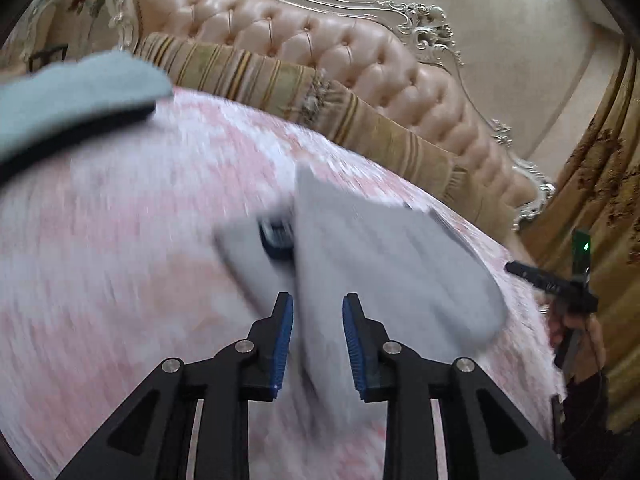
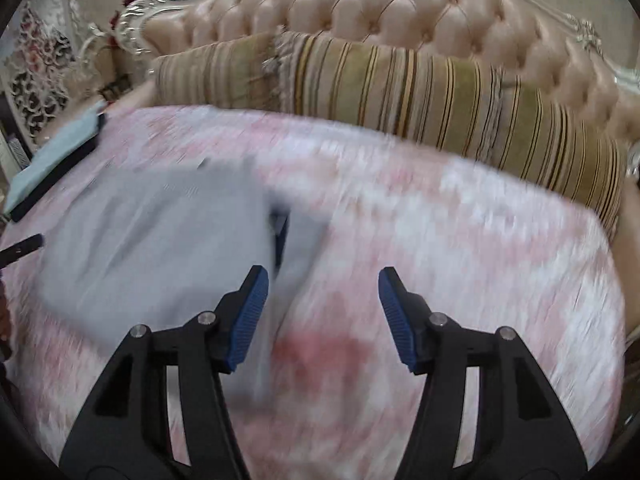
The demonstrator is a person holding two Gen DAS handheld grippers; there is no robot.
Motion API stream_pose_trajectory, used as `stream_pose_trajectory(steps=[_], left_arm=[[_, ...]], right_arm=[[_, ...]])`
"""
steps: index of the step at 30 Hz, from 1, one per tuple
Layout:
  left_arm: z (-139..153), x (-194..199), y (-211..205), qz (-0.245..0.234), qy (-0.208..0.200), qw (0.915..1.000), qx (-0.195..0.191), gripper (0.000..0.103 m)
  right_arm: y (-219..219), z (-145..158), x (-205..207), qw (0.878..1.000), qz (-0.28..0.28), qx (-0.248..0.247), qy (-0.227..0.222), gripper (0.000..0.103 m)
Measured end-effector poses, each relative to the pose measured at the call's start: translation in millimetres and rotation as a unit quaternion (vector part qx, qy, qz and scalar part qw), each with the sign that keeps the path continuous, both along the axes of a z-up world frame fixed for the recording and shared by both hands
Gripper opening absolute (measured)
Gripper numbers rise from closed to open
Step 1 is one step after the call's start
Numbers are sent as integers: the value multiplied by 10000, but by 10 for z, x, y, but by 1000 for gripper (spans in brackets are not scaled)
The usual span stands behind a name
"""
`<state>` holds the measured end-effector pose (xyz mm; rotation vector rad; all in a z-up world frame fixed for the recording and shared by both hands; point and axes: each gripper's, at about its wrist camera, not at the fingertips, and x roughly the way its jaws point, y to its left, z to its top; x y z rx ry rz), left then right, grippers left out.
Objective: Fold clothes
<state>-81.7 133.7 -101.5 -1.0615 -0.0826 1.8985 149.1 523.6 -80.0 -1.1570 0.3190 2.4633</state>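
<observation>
**A:** What lies on the bed?

**B:** A grey garment [image 2: 152, 240] rests on a pink-and-white fuzzy blanket [image 2: 440, 240], partly folded, with a dark blue collar or label [image 2: 280, 236] showing at the fold. In the right wrist view it fills the left half of the blanket. In the left wrist view the same garment [image 1: 380, 264] sits centre-right, one flap raised in a ridge. Both views are blurred, so the finer creases cannot be read.

**A:** And the grippers?

**B:** The left gripper [image 1: 318, 300] hovers low over the near edge of the garment, its blue-padded fingers [image 1: 282, 340] set a narrow gap apart; grey cloth shows between them, though whether the pads touch it cannot be told. The right gripper [image 2: 324, 276] stands wide apart and holds nothing. Its left finger [image 2: 250, 312] overlaps the garment's right edge and its other finger is over bare blanket.

**A:** Anything else in view?

**B:** A second folded piece, pale blue-green with a dark edge [image 1: 76, 92], lies at the far left corner of the blanket; it appears again at the left edge of the right wrist view [image 2: 56, 160]. Striped olive-and-gold bolsters [image 2: 400, 80] line the head of the bed, against a tufted pink headboard [image 1: 320, 48] with a carved silver-white frame. At the right edge of the left wrist view, part of the other gripper [image 1: 560, 280] shows beside gold curtains [image 1: 608, 184], with a small green light above it
</observation>
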Motion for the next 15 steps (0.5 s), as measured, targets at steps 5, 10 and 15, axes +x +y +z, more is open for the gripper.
stream_pose_trajectory(steps=[5, 10, 15], left_arm=[[-91, 214, -75, 91, 129, 9998, -79, 25], [-151, 223, -81, 72, 57, 9999, -48, 13], [-189, 245, -86, 43, 43, 10000, -40, 5]], right_arm=[[-321, -269, 288, 9996, 59, -245, 159, 61], [-329, -375, 354, 9980, -20, -533, 344, 61], [-316, -425, 322, 9979, 9, -528, 373, 61]])
